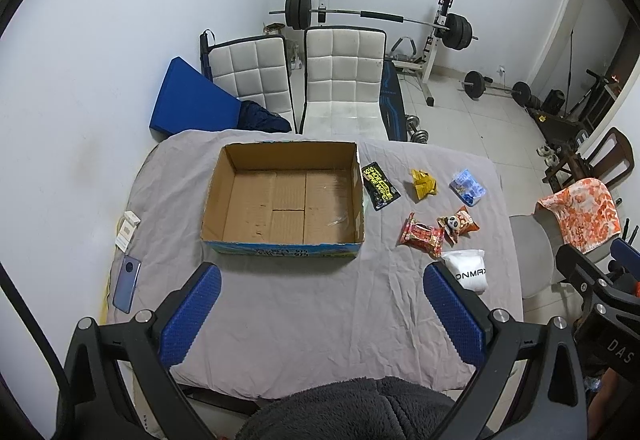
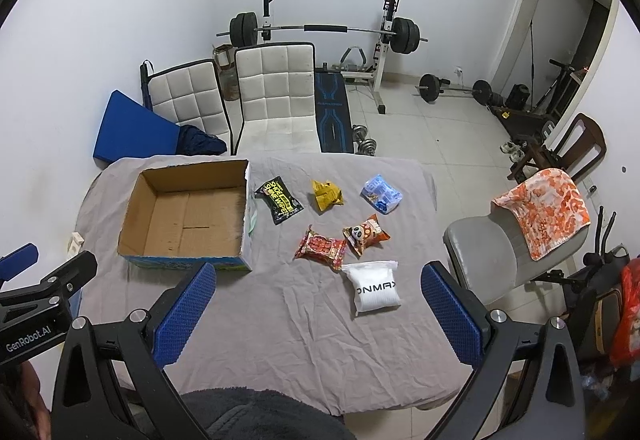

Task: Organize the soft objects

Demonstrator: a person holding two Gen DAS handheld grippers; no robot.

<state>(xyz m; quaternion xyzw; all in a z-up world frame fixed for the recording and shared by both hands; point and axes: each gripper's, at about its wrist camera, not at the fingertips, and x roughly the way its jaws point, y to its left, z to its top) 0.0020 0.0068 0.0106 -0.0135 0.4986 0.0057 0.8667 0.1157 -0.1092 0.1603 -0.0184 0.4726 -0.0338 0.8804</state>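
An open, empty cardboard box (image 1: pixel 284 195) (image 2: pixel 188 215) sits on the grey-covered table (image 1: pixel 304 312). To its right lie soft packets: a black shoe-wipe pack (image 1: pixel 380 186) (image 2: pixel 280 199), a yellow packet (image 1: pixel 424 183) (image 2: pixel 327 195), a light blue packet (image 1: pixel 467 187) (image 2: pixel 381 194), a red packet (image 1: pixel 421 235) (image 2: pixel 321 248), a panda snack bag (image 1: pixel 457 224) (image 2: pixel 365 234) and a white pouch (image 1: pixel 468 268) (image 2: pixel 376 288). My left gripper (image 1: pixel 322 314) is open and empty, high above the table's near side. My right gripper (image 2: pixel 318 314) is open and empty, near the white pouch.
A phone (image 1: pixel 126 288) and a small white box (image 1: pixel 127 228) lie at the table's left edge. Two white chairs (image 1: pixel 340 79) stand behind the table. A grey chair with an orange towel (image 2: pixel 544 207) stands at the right. Weights and a bench fill the back.
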